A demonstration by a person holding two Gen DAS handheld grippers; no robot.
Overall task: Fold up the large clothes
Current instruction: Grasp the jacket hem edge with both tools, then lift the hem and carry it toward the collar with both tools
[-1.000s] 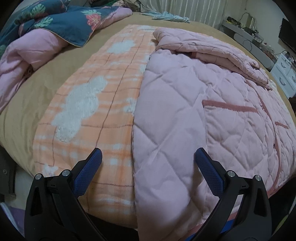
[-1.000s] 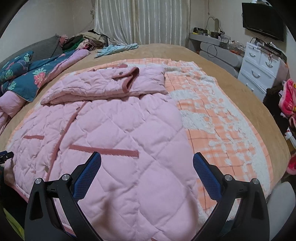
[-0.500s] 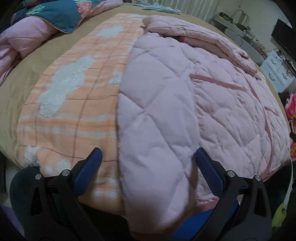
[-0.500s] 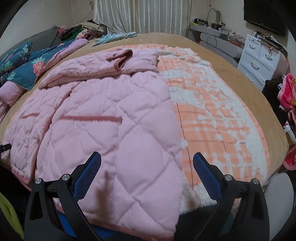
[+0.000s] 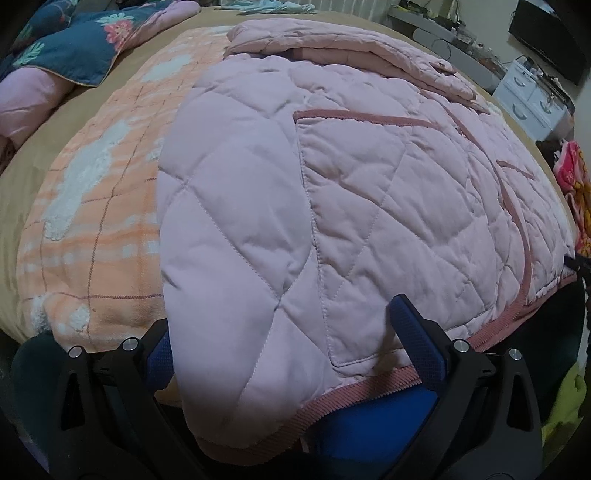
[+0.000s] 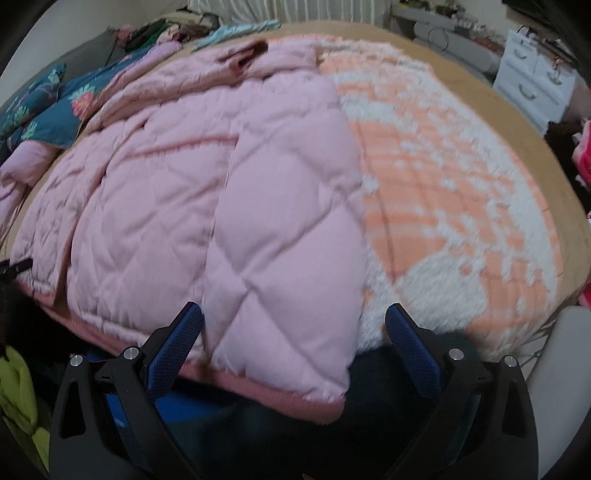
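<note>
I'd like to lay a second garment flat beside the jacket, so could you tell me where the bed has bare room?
The widest free patch is the orange checked blanket between the pink quilted jacket and the tan bedspread. A narrower strip shows in the left view, toward the floral quilt. The head of the bed, with piled clothes, is crowded.
</note>
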